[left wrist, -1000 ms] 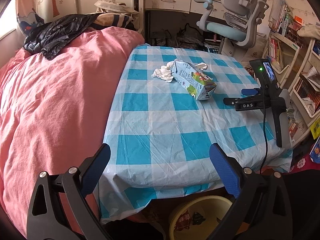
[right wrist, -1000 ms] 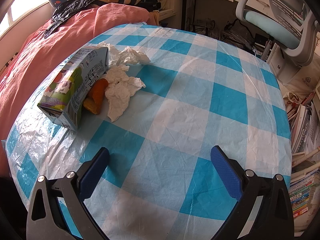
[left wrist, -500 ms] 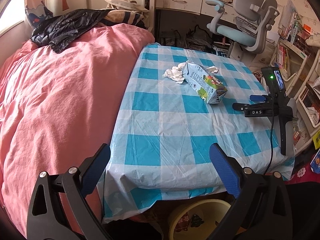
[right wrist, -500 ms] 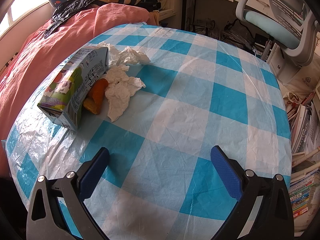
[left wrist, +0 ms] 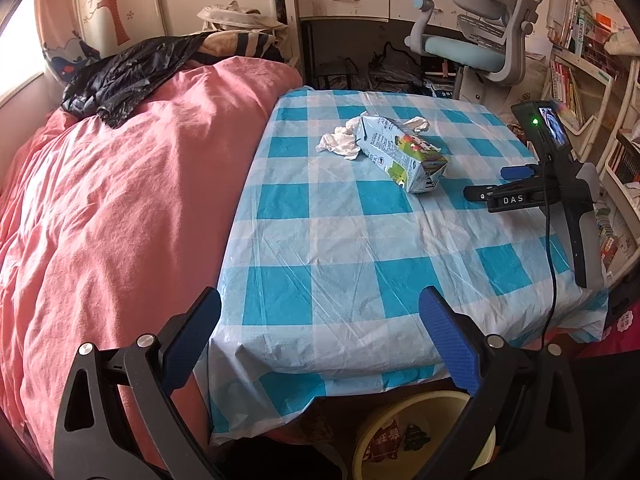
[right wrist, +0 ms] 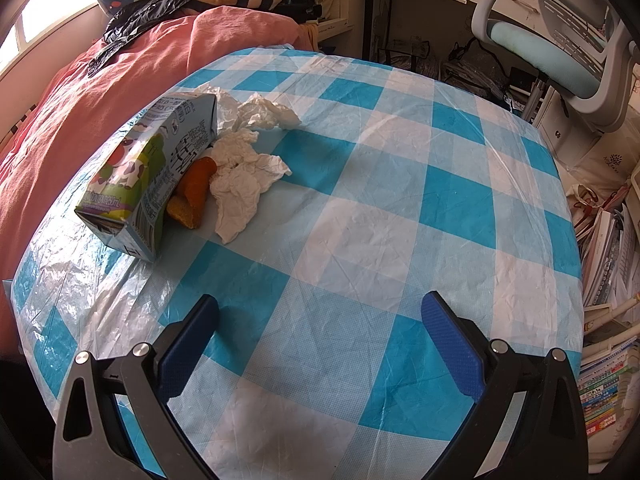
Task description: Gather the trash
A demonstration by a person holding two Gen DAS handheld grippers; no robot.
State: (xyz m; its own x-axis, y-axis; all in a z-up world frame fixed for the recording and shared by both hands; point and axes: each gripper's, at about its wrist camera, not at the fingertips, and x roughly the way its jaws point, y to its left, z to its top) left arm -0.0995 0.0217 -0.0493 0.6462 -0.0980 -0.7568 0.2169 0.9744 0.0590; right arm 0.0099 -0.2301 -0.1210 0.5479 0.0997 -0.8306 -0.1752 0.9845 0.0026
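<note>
— What do you see, going from the left?

— A pink duvet (left wrist: 112,200) with a black jacket (left wrist: 120,76) lying at its far end, pressed against the left edge of my table. The table wears a blue-and-white checked cloth (left wrist: 340,248).

— And your tongs?

— My left gripper (left wrist: 320,312) hangs off the table's near edge, jaws wide, nothing between them. Below it, under the near edge, a yellow bin (left wrist: 424,436) shows with wrappers inside. My right gripper (right wrist: 320,316) hovers over the cloth near the right edge, also spread wide and empty; from the left camera I see it side-on (left wrist: 516,184).

— Where is the trash?

— All in one cluster toward the far left part of the table. A milk carton (right wrist: 148,176) lies on its side. Touching its right flank are pieces of orange peel (right wrist: 194,192), and against those a crumpled tissue (right wrist: 244,184). A second crumpled tissue (right wrist: 264,114) sits just behind, by the carton's far end.

— Farther right?

— Bare cloth, then beyond the far right corner a grey office chair (right wrist: 568,40), and stacked books (right wrist: 608,380) past the right edge.
</note>
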